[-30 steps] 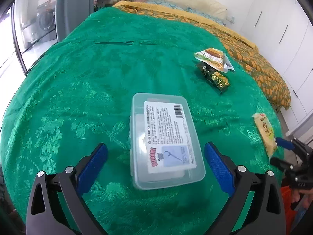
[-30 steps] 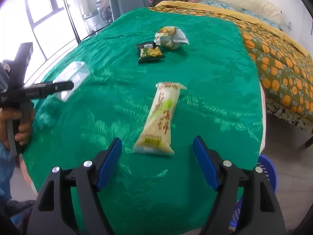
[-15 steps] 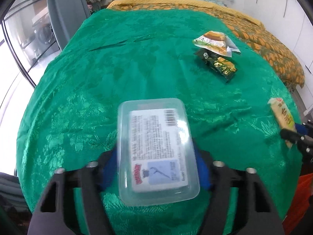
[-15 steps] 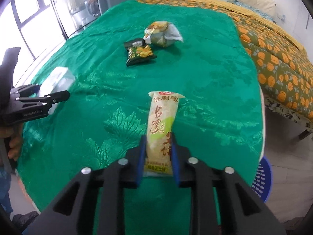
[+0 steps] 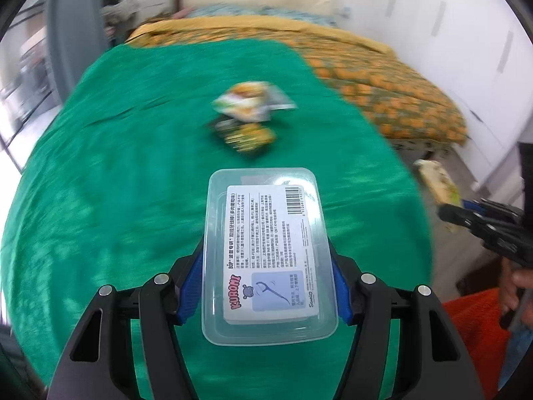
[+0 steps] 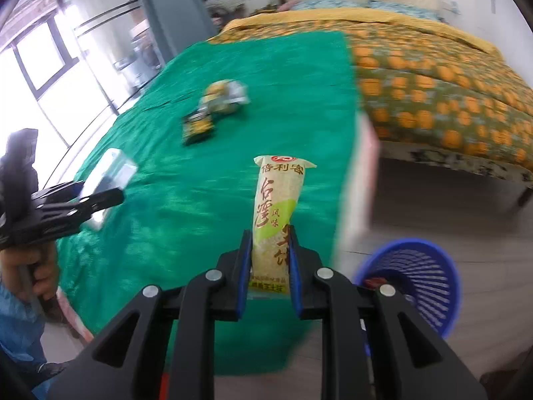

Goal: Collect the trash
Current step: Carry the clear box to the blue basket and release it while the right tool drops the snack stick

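A clear plastic box with a white label is lifted above the green tablecloth, and my left gripper is shut on its long sides. The right wrist view shows that box at the left, in the left gripper. My right gripper is shut on the lower end of a long yellow-green snack packet, which stands up off the cloth. That packet also shows at the right edge of the left wrist view. A crumpled wrapper and a dark snack packet lie mid-table.
A blue slatted basket stands on the floor right of the table's near corner. A bed with an orange patterned cover lies behind the table. The person's hand grips the left tool. Windows run along the left.
Both grippers closed, the left on the clear box and the right on the long snack packet, and both lifted their loads off the cloth. Both views have swung to the right.
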Demonstrator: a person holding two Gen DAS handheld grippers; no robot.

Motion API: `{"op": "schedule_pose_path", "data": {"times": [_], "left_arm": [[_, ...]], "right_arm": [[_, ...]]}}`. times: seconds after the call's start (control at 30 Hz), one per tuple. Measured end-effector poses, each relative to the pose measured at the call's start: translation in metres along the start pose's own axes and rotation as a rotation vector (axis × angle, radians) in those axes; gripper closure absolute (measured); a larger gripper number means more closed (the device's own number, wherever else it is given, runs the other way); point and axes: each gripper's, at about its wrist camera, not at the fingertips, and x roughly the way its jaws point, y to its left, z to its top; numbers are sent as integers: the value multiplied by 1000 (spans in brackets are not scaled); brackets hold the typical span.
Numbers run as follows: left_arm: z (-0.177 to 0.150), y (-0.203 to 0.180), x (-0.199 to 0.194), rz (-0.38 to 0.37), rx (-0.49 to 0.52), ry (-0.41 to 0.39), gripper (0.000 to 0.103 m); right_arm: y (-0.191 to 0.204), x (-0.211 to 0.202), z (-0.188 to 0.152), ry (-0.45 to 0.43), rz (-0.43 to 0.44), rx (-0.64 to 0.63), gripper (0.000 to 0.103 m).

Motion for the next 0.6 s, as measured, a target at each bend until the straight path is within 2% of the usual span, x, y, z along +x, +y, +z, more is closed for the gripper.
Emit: {"op": "schedule_pose_path", "data": {"times": [0.2,0.37,0.43,0.6], "left_arm": [[10,-97,18,-146,89,29,41],[13,-171,42,-227,152,62,41],[12,-201,56,-244,180,81,41],[7,-247,95,-255,228,130,41]], "right_arm": [[-75,-25,-12,-19,-124,89,84],[-127,-26,-31,-12,-201,149,84],[-147,-23,-41,-1,-220,180,84],[-182,-18,-60,14,-236,239,84]]}}
